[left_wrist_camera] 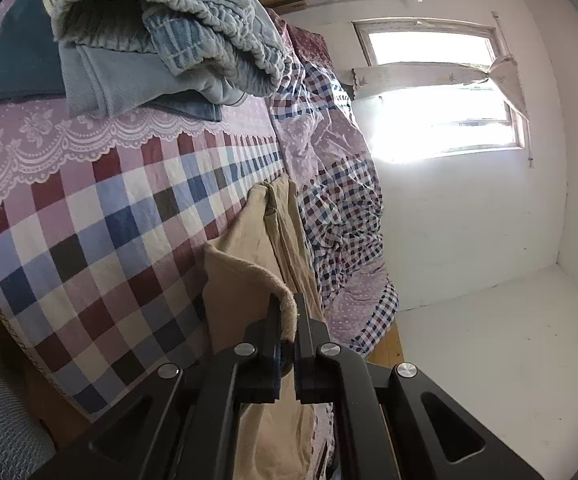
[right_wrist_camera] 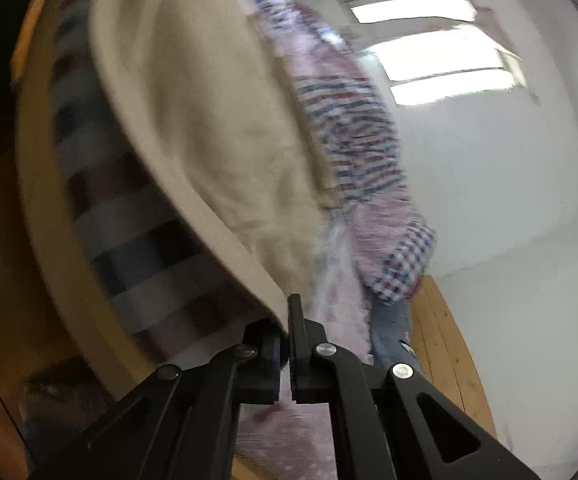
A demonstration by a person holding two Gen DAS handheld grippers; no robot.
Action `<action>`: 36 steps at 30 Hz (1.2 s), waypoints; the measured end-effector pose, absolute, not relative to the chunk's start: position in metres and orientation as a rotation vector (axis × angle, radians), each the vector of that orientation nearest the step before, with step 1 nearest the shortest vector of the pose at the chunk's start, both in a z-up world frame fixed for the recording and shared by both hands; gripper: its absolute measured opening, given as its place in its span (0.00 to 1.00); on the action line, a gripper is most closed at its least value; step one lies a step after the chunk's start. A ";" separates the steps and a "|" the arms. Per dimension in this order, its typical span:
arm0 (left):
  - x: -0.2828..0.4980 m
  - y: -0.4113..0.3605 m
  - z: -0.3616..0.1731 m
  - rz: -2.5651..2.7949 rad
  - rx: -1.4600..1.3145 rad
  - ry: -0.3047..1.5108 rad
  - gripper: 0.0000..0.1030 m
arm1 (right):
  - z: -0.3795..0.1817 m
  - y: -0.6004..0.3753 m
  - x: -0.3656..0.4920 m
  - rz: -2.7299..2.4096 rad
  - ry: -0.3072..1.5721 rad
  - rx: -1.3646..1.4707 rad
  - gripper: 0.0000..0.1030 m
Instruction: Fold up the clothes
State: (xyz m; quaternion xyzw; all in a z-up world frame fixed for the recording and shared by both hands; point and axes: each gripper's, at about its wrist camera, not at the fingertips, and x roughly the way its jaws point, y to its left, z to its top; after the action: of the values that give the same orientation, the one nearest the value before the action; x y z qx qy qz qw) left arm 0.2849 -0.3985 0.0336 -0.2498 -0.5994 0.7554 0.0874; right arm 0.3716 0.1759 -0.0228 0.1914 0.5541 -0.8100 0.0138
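Note:
A beige garment [left_wrist_camera: 245,256] lies along the checked bedspread [left_wrist_camera: 101,224], and one corner of it is lifted. My left gripper [left_wrist_camera: 287,314] is shut on that corner, with the cloth edge pinched between the black fingers. In the right wrist view, which is blurred by motion, the same beige garment [right_wrist_camera: 193,92] stretches away from the camera, raised off the bed. My right gripper [right_wrist_camera: 287,320] is shut on its near edge.
A pile of pale blue denim clothes [left_wrist_camera: 161,28] and a dark teal cloth [left_wrist_camera: 21,52] lie at the far end of the bed. A rumpled checked quilt [left_wrist_camera: 337,184] lies along the wall side. Beyond it are a white wall, a bright window [left_wrist_camera: 441,92] and a wooden floor [right_wrist_camera: 449,352].

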 end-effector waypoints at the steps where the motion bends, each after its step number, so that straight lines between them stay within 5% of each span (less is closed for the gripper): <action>1: 0.285 -0.399 0.034 2.254 -0.750 -1.777 0.02 | -0.011 0.178 0.373 -2.561 1.693 0.586 0.00; 21: 0.340 -0.383 0.140 2.200 -0.749 -1.540 0.02 | 0.170 0.226 0.394 -2.940 1.534 0.433 0.00; 25: 0.354 -0.377 0.154 2.181 -0.779 -1.498 0.02 | 0.210 0.259 0.408 -3.084 1.354 0.416 0.00; 32: 0.358 -0.369 0.133 2.218 -0.889 -1.470 0.02 | 0.181 0.260 0.423 -2.998 1.286 0.598 0.00; 36: 0.361 -0.375 0.124 2.245 -0.907 -1.477 0.02 | 0.153 0.261 0.403 -2.921 0.920 0.864 0.07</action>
State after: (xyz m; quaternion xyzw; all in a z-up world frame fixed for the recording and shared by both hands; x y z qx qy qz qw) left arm 0.3606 -0.3746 0.1244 -0.3161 -0.5145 0.7825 0.1521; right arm 0.4026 0.2608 0.1527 0.2714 0.2890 -0.9178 -0.0203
